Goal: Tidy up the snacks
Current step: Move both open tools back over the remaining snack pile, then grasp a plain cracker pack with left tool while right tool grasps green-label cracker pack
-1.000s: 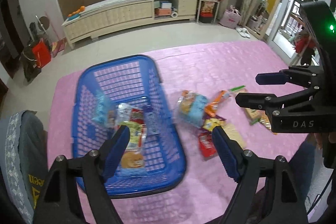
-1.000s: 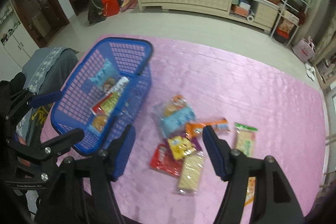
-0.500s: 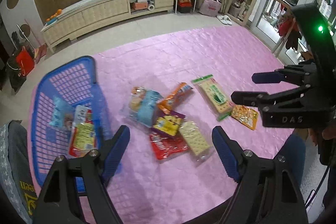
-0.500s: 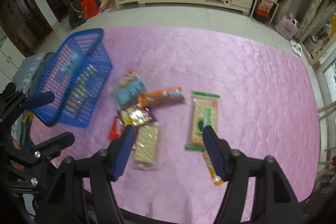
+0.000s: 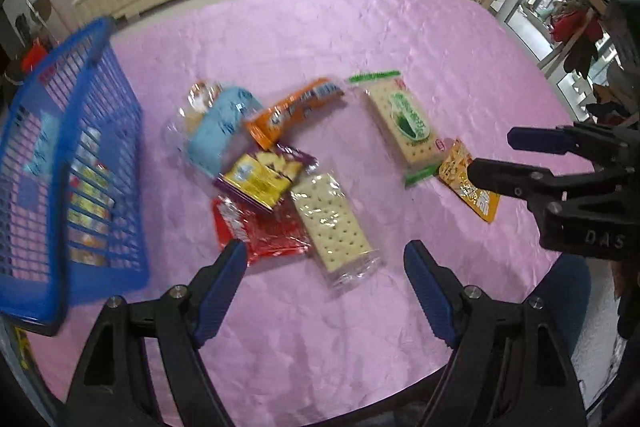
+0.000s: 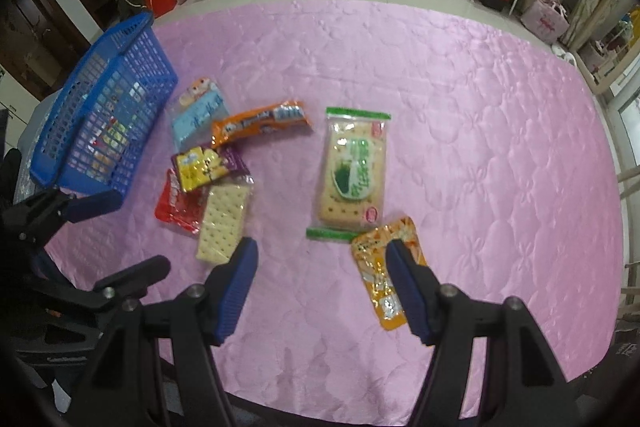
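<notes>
Both grippers hanging open, empty — left gripper (image 5: 325,263) over plain cracker pack (image 5: 334,223), right gripper (image 6: 322,259) beside orange-yellow packet (image 6: 384,267). Judging next pickup: lowering straight, pinching one pack across short sides, avoiding red wrapper (image 5: 260,231) underneath. Farther: green-labelled cracker pack (image 6: 352,173), orange bar (image 6: 262,123), pale blue bag (image 6: 196,115) lying loose on pink cloth (image 6: 460,99). Blue basket (image 6: 108,103) waiting far left — some snacks already inside.
</notes>
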